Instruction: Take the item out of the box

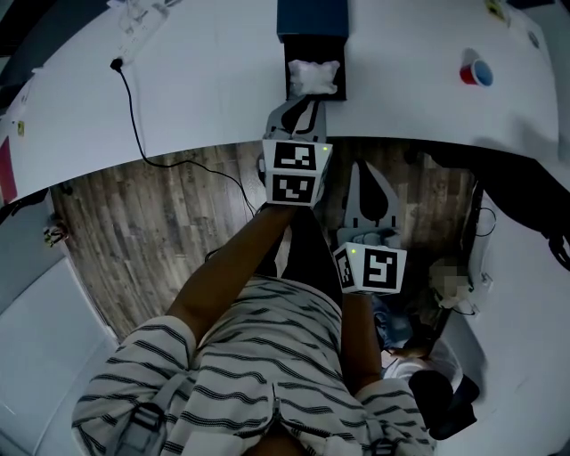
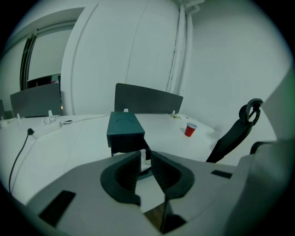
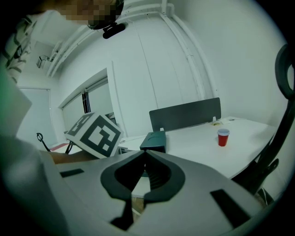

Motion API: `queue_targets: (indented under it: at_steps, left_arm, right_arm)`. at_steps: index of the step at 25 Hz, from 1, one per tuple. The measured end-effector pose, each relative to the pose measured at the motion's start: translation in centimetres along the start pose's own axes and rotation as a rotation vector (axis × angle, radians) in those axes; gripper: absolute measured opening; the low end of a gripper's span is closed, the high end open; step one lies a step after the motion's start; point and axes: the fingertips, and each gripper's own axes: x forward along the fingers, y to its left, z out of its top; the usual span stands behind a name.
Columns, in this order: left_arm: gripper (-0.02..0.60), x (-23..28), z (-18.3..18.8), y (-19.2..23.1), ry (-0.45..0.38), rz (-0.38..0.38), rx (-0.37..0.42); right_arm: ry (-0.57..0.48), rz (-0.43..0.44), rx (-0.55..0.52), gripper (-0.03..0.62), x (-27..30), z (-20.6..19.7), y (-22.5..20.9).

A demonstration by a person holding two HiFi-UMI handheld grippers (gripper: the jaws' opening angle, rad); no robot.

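**A:** what are the tongs doing rn?

**B:** left tongs (image 2: 145, 156) are sitting slightly spread, pinching nothing, just pointing at the open front of the dark box (image 1: 312, 18). Right tongs (image 3: 144, 153) are pressed together, empty, hanging over the wood floor (image 1: 134, 232) just off the surface's (image 1: 205, 80) near edge.

**A:** and the item?

**B:** white crumpled item (image 1: 313, 77) is lying inside the box's open front. The box is sitting mid-surface, close to the near edge. A red cup (image 1: 476, 71) is standing toward the right edge.

Matt box (image 1: 312, 18), smooth table (image 1: 205, 98), wood-grain floor (image 1: 142, 240)
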Motion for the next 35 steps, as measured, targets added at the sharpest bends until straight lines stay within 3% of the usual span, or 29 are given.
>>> queue_targets:
  at_steps: [2,35]
  left_arm:
    - [0.074,0.8,-0.3,0.2,0.016,0.000,-0.002]
    - [0.074,9.4,-3.7,3.3,0.252,0.132,-0.019]
  right_arm:
    - [0.007,-0.001,0.001,0.018,0.0,-0.3,-0.2]
    - [0.120,0.009,0.044,0.018,1.6,-4.0,-1.4]
